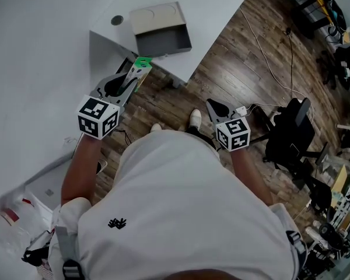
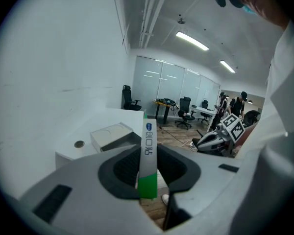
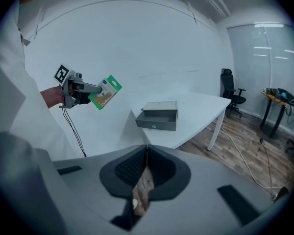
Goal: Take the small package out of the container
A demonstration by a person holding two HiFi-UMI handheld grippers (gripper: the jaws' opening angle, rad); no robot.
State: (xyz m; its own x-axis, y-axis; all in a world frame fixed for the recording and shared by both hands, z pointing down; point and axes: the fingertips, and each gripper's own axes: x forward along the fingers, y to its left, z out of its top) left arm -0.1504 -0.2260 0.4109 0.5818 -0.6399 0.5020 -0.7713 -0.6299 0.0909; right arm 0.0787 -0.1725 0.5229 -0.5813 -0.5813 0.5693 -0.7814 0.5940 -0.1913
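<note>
White tabletop [image 1: 221,4], angled corner. On it: grey container [image 1: 161,31] near the front edge, drawer pulled open, beige top. A round grommet hole [image 1: 116,20] is just beside it. Wood-plank floor [image 1: 251,57] carries a loose cable [image 1: 268,51] and a black office chair [image 1: 291,136].

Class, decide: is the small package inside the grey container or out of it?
Out. The left gripper grips the package between its jaws, clear of the container.
</note>
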